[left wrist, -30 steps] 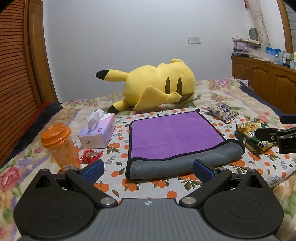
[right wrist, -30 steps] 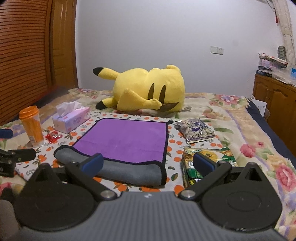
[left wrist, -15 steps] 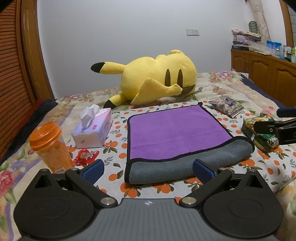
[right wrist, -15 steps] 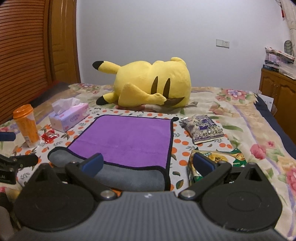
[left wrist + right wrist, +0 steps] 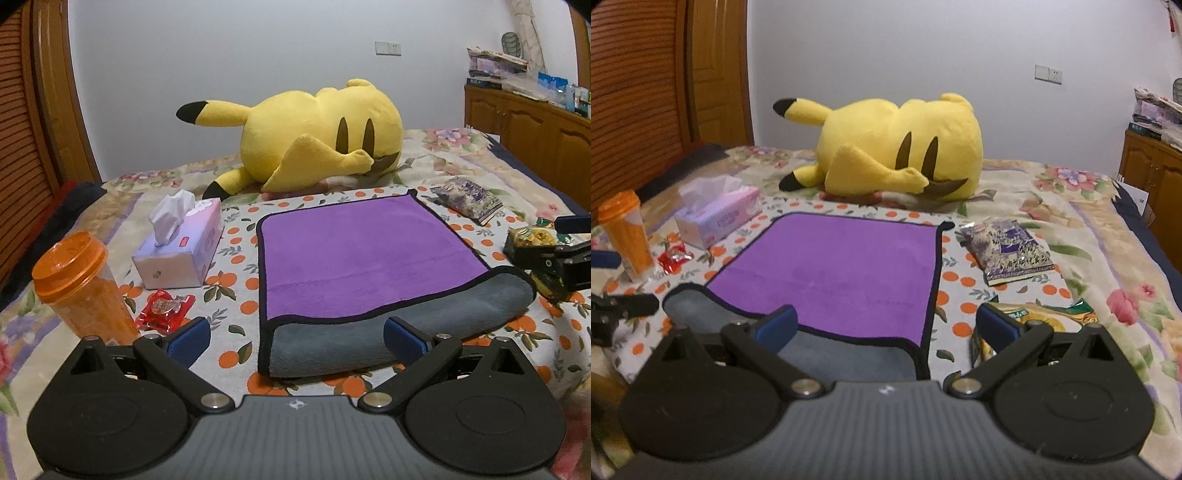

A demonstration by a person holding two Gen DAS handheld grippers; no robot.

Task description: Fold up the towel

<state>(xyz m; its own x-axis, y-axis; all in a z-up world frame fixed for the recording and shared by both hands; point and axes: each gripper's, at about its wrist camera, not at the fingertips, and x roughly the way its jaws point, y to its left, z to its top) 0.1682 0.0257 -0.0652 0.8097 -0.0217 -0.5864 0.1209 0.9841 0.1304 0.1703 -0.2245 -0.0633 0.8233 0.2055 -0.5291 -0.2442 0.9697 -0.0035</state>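
Observation:
A purple towel [image 5: 362, 258] with a black border lies flat on the bed. Its near edge is folded over and shows the grey underside [image 5: 399, 332]. It also shows in the right wrist view [image 5: 842, 273]. My left gripper [image 5: 295, 338] is open and empty, just short of the towel's near left corner. My right gripper [image 5: 886, 326] is open and empty, just short of the near right corner. Each gripper shows at the edge of the other's view, the right one [image 5: 554, 258] and the left one [image 5: 617, 306].
A yellow plush [image 5: 317, 136] lies behind the towel. A tissue box [image 5: 181, 247], an orange cup [image 5: 81, 284] and a red wrapper [image 5: 164, 308] lie on the left. Snack packets [image 5: 1008, 251] [image 5: 1034, 317] lie on the right. A wooden cabinet [image 5: 535, 125] stands far right.
Both grippers have moved forward and closer to the towel's near edge. Both stay open. The towel has not moved.

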